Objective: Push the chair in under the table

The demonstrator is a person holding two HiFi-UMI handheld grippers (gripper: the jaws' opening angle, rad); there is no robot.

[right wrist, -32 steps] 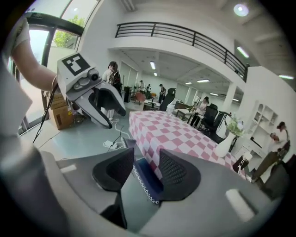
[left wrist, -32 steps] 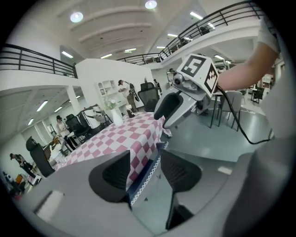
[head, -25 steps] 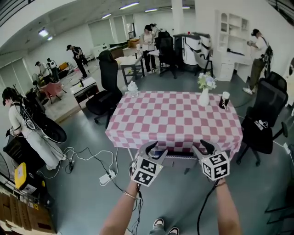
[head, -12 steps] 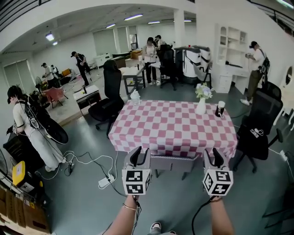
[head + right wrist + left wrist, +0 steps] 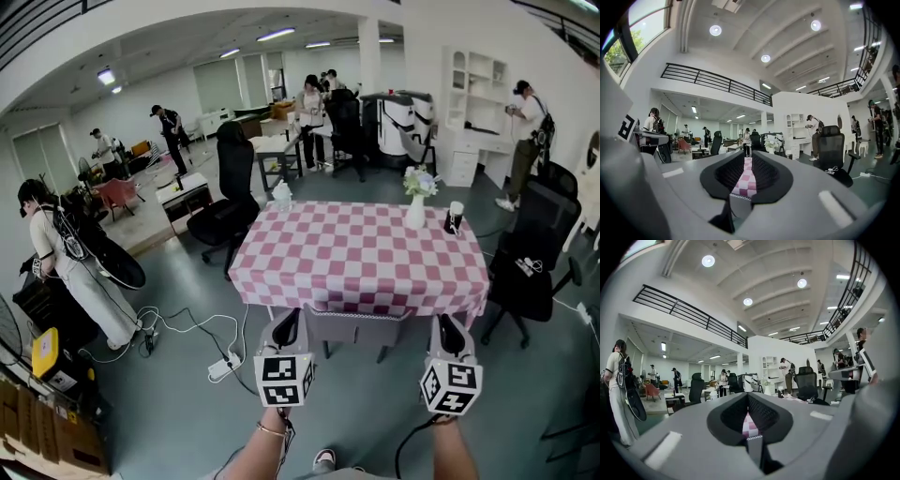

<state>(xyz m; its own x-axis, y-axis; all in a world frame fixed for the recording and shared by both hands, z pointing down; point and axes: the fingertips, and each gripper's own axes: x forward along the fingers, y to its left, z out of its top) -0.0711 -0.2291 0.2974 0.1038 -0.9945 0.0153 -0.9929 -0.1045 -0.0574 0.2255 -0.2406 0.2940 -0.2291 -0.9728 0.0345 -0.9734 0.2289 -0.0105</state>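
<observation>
Head view: we look down on a counter [image 5: 356, 255] covered with a pink-and-white checked cloth, and both our hand-held grippers sit low in front of it.
Grey chair with a curved backrest [image 5: 356, 327]: it stands at the counter's near edge, backrest toward us, with its seat under the cloth's overhang. We cannot tell how far in it goes.
Left hand-held gripper [image 5: 284, 326]: it is just left of the backrest. In the left gripper view we see its jaws brought together with nothing held, and only a sliver of checked cloth shows beyond them.
Right hand-held gripper [image 5: 448, 330]: it is right of the backrest and apart from it. Its jaws have just been closing and now stand a narrow gap apart, with nothing between them.
On the counter: a white vase of pale flowers [image 5: 417, 201] stands near the far right corner, and a dark cup with a white top [image 5: 455, 217] is just beside it.
Around the counter: one black office chair [image 5: 228, 192] stands at the far left and another [image 5: 528, 267] at the right.
</observation>
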